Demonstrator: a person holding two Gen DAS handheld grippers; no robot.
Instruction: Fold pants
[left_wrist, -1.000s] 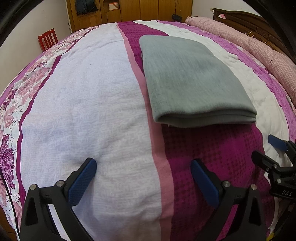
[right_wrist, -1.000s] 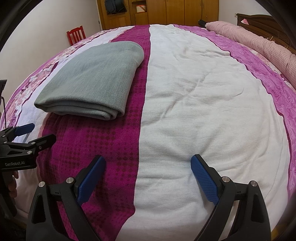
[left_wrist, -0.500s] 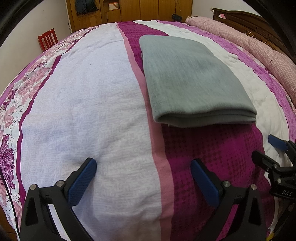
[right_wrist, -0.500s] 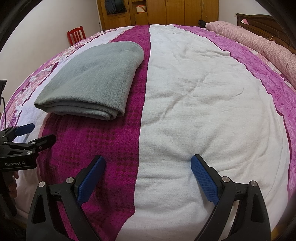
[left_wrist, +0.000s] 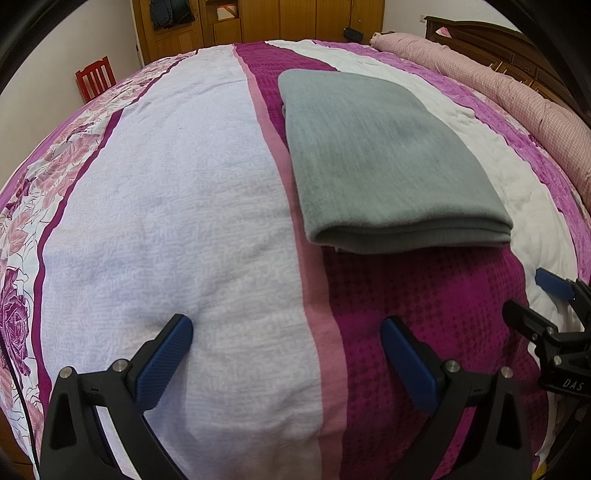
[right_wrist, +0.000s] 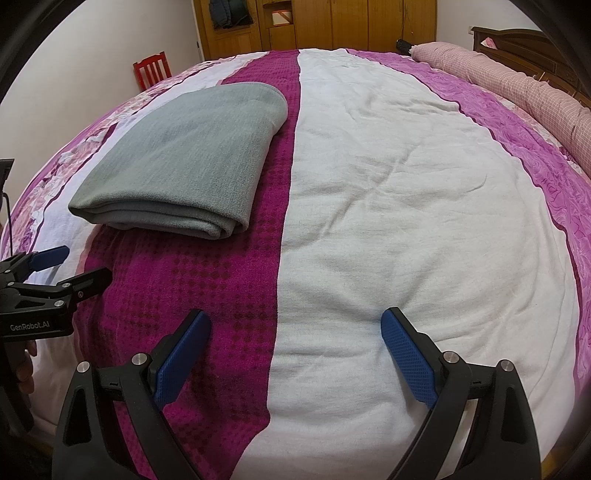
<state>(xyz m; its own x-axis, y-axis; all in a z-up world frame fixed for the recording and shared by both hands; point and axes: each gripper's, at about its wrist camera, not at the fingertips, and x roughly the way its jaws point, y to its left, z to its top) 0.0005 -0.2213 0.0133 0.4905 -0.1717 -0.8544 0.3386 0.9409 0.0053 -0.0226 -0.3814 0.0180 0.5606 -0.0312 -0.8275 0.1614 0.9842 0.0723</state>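
Pants (left_wrist: 384, 155) lie folded, beyond both empty tongs.

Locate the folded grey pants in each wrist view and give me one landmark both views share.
Left wrist view: the folded grey pants lie right of centre in the upper half, on the dark magenta stripe, beyond the open left gripper.
Right wrist view: the pants lie upper left, on the same stripe, ahead and left of the open right gripper.
Shared landmark: the red chair by the far wall.
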